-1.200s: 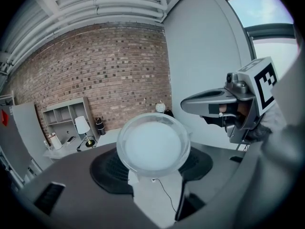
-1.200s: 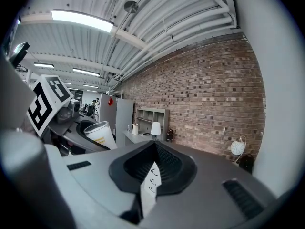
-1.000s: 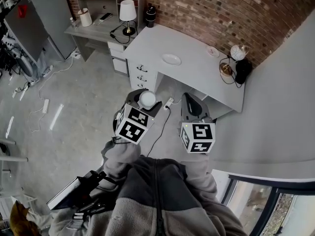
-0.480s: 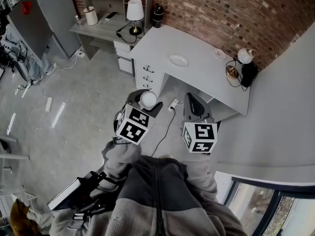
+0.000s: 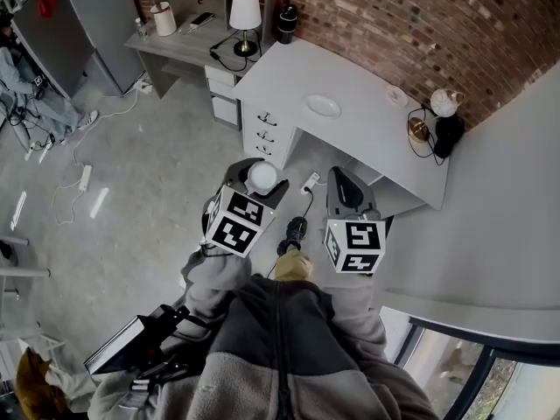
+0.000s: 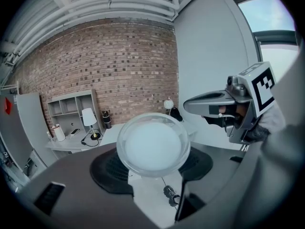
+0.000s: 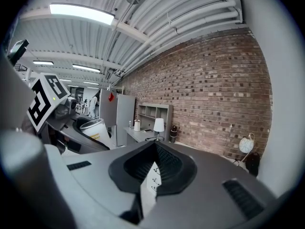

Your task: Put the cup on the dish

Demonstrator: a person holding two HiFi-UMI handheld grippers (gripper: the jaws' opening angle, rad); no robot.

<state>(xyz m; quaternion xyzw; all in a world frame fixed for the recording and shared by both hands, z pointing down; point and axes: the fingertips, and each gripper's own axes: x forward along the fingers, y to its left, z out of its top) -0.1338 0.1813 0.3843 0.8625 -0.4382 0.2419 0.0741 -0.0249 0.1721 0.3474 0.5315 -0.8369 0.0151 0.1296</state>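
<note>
1. White, translucent cup [image 6: 153, 144] sits gripped between the fingers [image 6: 110, 171] of the left gripper [image 6: 152, 168], with a black pad against each side and its round end facing the camera.
2. From the head view, the cup [image 5: 262, 176] is held in the air above the floor [image 5: 131, 199].
3. A dish [image 5: 323, 105] lies on the white surface [image 5: 376, 143], well apart from the cup.
4. Beside the left gripper, the right gripper [image 7: 153, 168] has its fingers clenched together with nothing between them.

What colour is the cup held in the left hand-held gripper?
White and slightly translucent cup; it shows best in the left gripper view.
</note>
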